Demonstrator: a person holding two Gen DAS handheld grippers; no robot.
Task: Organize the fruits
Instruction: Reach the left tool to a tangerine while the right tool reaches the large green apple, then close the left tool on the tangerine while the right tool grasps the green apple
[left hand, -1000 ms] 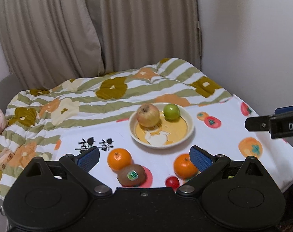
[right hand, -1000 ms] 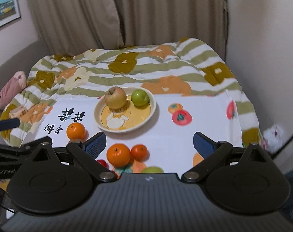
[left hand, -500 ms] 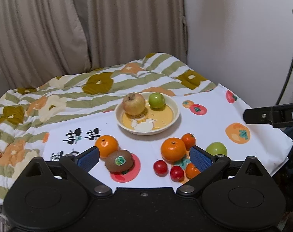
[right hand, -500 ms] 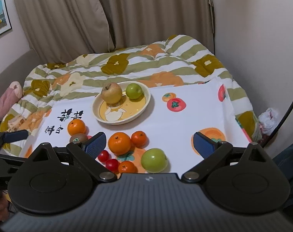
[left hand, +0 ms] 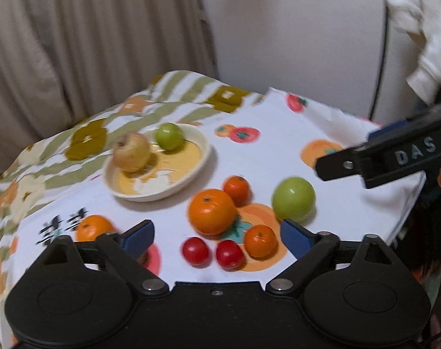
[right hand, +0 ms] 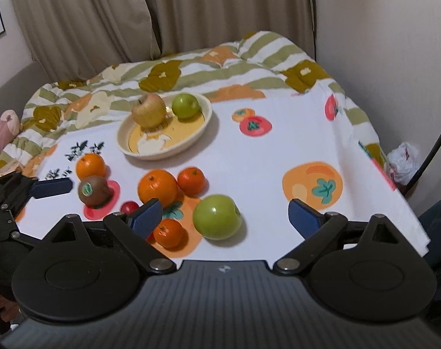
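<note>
both tools (left hand: pixel 217 234) lower over fruit-print cloth (right hand: pixel 278 157)

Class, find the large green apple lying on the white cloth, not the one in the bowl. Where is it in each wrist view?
Left wrist view: green apple right of centre, beside the big orange.
Right wrist view: green apple bottom centre, right of the big orange.
Shared landmark: the bowl.

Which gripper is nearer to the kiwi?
Left. The left gripper has a finger just beside the kiwi; the right gripper is farther right, around the green apple.
</note>
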